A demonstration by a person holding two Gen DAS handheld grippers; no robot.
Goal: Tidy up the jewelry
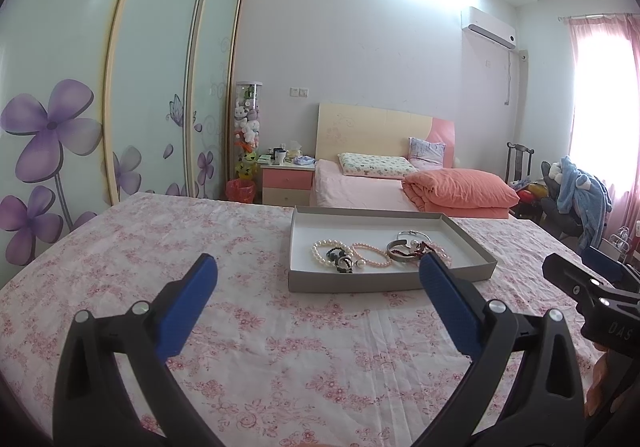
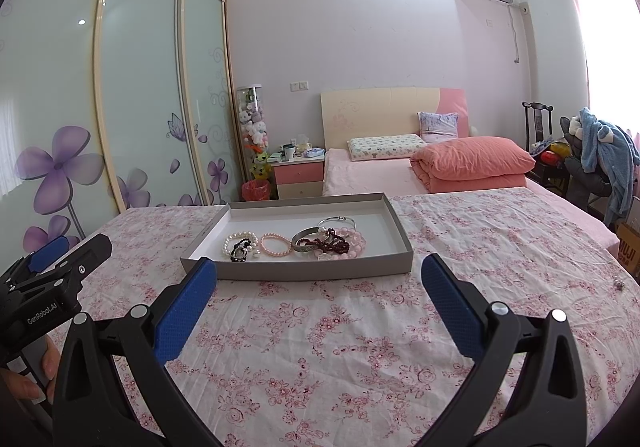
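Both grippers hang above the near part of the table with their blue-padded fingers spread wide and nothing between them: the left gripper [image 1: 318,267] points at the tray's near left corner, and the right gripper [image 2: 320,267] sits square to its near long edge. All the jewelry I can see lies inside the shallow grey cardboard tray [image 2: 400,225], which rests toward the far edge of the floral tablecloth [image 2: 360,347]. A white pearl bracelet [image 2: 240,239] with a small dark beaded piece [image 2: 239,254] over it lies nearest the tray's left end, a pink bead bracelet [image 2: 276,245] just beside it, then a silver bangle [image 2: 306,241] tangled with dark red beads [image 2: 334,243] and pale pink beads [image 2: 354,241], with a thin silver hoop [image 2: 337,222] behind them. This fits either a tray freshly filled or a heap waiting to be sorted, and I cannot tell which. If I do pick from it, I judge the round beads will roll and slip, so I would close the ribbed pads across a strand rather than on one bead. The rigid bangles look smooth and hard and would need a grip across the band. I would avoid snagging the tangled cluster on the right, and keep clear of the tray's low wall.
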